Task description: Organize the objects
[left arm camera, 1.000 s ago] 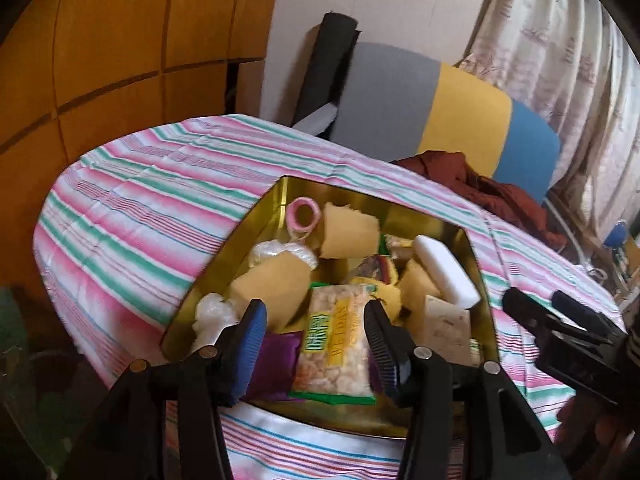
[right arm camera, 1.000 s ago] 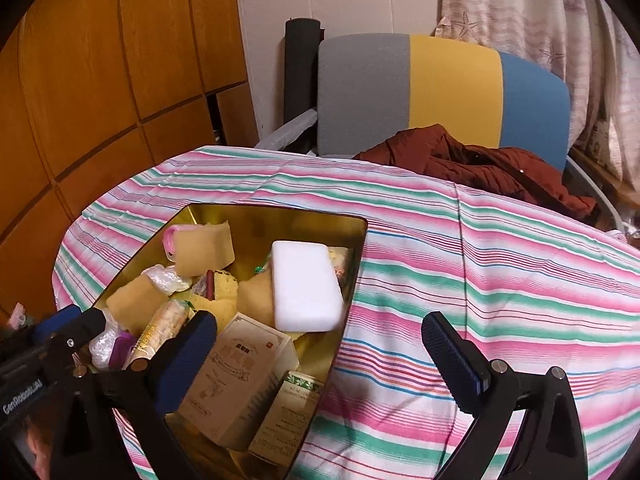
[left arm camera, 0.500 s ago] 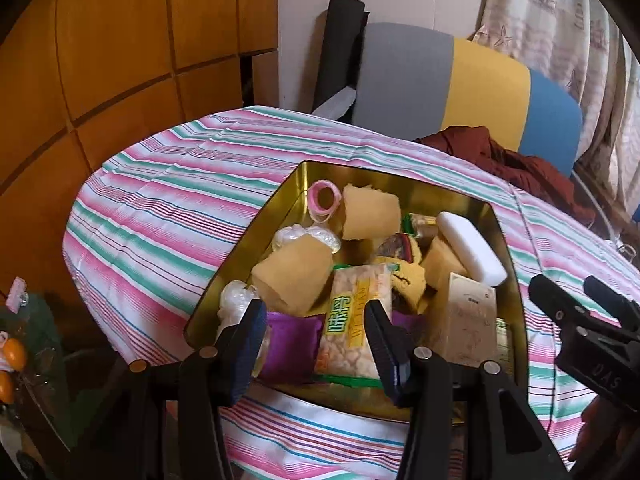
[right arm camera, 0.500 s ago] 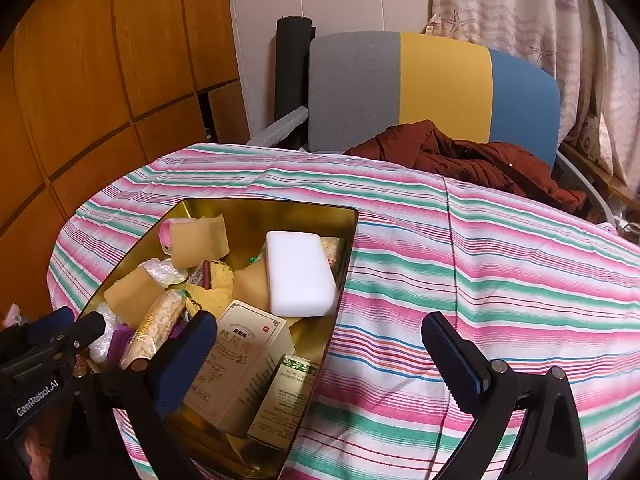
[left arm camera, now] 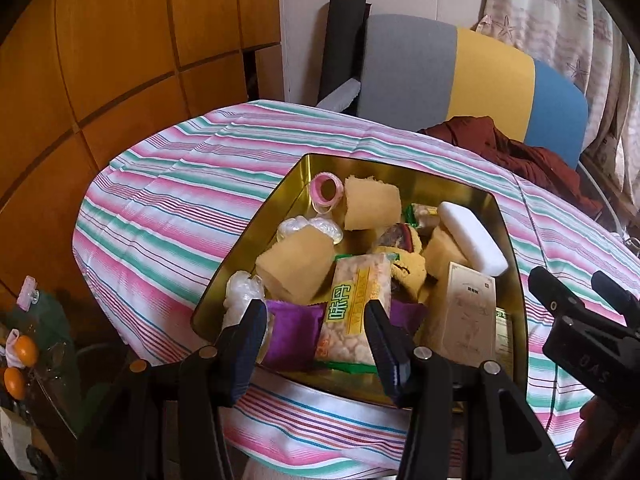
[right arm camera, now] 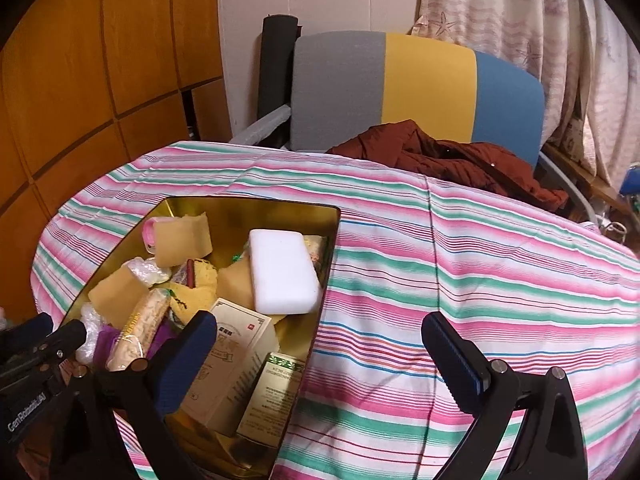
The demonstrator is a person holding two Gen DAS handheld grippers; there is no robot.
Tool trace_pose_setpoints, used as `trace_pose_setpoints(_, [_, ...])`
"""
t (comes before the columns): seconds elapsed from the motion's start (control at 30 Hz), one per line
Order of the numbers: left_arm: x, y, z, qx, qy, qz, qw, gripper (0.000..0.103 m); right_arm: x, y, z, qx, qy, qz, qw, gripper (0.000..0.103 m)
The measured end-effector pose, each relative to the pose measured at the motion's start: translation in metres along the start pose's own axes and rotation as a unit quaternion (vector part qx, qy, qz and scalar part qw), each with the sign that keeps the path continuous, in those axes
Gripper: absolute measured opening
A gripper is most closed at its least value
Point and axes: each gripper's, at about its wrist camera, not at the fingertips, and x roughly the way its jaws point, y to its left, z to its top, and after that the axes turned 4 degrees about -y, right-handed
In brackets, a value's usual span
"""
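Observation:
A gold tin tray (left arm camera: pixel 400 168) on the striped table holds several jumbled items. Among them are a white foam block (left arm camera: pixel 472 236), yellow sponge pieces (left arm camera: pixel 296 264), a pink tape roll (left arm camera: pixel 326 192), a snack packet (left arm camera: pixel 356 312), a purple sachet (left arm camera: pixel 292 332) and a beige box (left arm camera: pixel 460 312). My left gripper (left arm camera: pixel 316 336) hovers open over the tray's near edge. The packet lies below the gap, untouched. My right gripper (right arm camera: pixel 320 356) stands wide open above the tray's (right arm camera: pixel 248 204) right rim and the cloth, beside the foam block (right arm camera: pixel 282 272) and a green-labelled box (right arm camera: pixel 276 392).
The pink, green and white striped tablecloth (right arm camera: pixel 480 280) covers a round table. Behind it stands a chair with a grey, yellow and blue back (right arm camera: pixel 420 88) and a rust-red jacket (right arm camera: pixel 460 160) on it. A wood-panelled wall (left arm camera: pixel 100 60) is at the left and curtains (right arm camera: pixel 540 20) at the right.
The left wrist view has swung and levelled, showing more of the table's left side and the floor. Both grippers keep the same jaw width. The right view has hardly shifted.

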Motion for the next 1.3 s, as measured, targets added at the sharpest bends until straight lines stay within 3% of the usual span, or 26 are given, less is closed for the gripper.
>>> trace_pose_setpoints(1.3, [-0.005, 0.008, 0.002, -0.003, 0.006, 0.011, 0.9999, 0.051, -0.008, 0.026, -0.003, -0.017, 0.006, 0.030, 0.999, 0.103])
